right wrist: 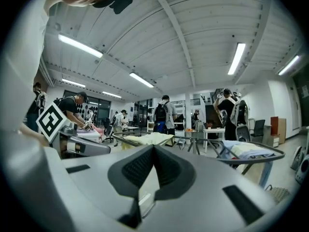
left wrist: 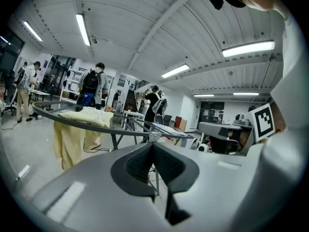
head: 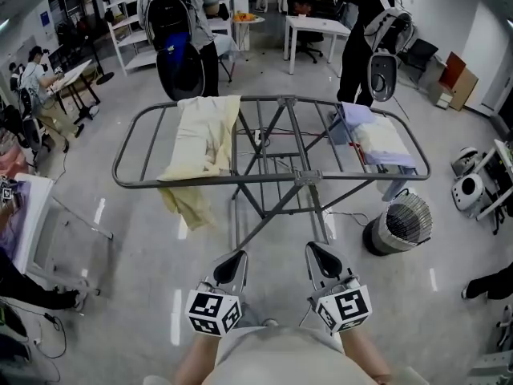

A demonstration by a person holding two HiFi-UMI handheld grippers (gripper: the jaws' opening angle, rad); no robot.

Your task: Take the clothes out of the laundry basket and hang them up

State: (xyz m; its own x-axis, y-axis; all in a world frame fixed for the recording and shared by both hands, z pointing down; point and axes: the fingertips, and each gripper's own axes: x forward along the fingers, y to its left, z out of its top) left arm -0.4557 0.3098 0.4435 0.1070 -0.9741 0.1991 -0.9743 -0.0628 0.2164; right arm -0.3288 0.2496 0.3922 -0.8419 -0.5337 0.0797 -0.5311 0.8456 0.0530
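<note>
Step in hand: between garments. Both the left gripper [head: 234, 259] and right gripper [head: 321, 255] are closed and empty, in front of the drying rack [head: 240, 180]. A yellow garment [head: 200, 135] drapes the rack's left end, a pale garment [head: 383, 144] its right. Next, probably: reach the wire basket [head: 398, 224] beneath the rack's right end.

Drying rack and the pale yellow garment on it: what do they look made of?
The drying rack looks like metal tubing with a matt grey coating: slim, rigid bars, dull sheen. The pale yellow garment is soft, matt cloth, perhaps cotton: it drapes and creases over the rails. Exact fibre unclear.
</note>
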